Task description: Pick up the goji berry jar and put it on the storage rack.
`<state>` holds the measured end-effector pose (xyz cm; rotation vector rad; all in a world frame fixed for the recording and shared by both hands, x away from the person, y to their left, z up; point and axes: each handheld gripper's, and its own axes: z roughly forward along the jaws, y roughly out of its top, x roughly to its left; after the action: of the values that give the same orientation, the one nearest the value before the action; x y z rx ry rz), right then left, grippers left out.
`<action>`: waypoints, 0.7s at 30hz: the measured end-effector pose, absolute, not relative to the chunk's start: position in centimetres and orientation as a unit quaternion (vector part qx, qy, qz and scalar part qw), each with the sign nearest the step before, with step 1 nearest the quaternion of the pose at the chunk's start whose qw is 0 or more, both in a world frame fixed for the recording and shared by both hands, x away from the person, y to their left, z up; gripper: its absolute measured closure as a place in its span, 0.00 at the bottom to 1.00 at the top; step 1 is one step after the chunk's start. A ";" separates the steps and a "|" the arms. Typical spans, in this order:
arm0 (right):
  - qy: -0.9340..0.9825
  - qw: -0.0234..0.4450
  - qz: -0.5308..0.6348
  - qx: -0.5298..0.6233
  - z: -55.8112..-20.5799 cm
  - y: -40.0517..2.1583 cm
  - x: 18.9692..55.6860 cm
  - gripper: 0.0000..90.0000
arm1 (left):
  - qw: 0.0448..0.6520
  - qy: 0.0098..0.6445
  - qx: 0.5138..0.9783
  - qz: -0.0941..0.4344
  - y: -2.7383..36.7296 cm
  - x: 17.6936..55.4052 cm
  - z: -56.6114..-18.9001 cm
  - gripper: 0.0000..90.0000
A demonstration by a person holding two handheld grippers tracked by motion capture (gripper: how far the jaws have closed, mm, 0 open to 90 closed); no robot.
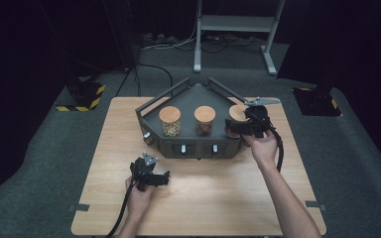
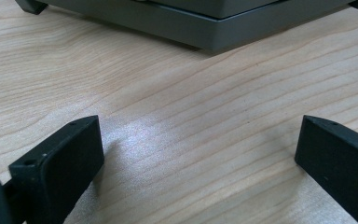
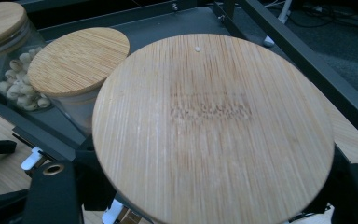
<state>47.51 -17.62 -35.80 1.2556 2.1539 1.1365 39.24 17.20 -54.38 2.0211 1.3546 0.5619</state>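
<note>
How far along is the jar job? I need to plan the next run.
Done: two jars, left jar and middle jar, stand lidded in the tray. In hand: the right tool is shut on the third jar at the tray's right end. The left tool waits open over the table. Whether that jar is coming or going, I can't tell.

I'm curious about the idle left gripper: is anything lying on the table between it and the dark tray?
No. In the left gripper view, only bare wooden table lies between the open left gripper and the tray; the high view agrees.
</note>
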 end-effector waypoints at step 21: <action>0.772 0.203 0.400 0.450 -36.2 -16.8 48.4 0.29 | 0.317 0.515 0.768 0.213 17.2 39.2 -54.4 0.01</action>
<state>48.42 -16.80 -36.18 1.2568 2.1539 1.1160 39.24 17.20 -54.38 2.0212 1.3546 0.5619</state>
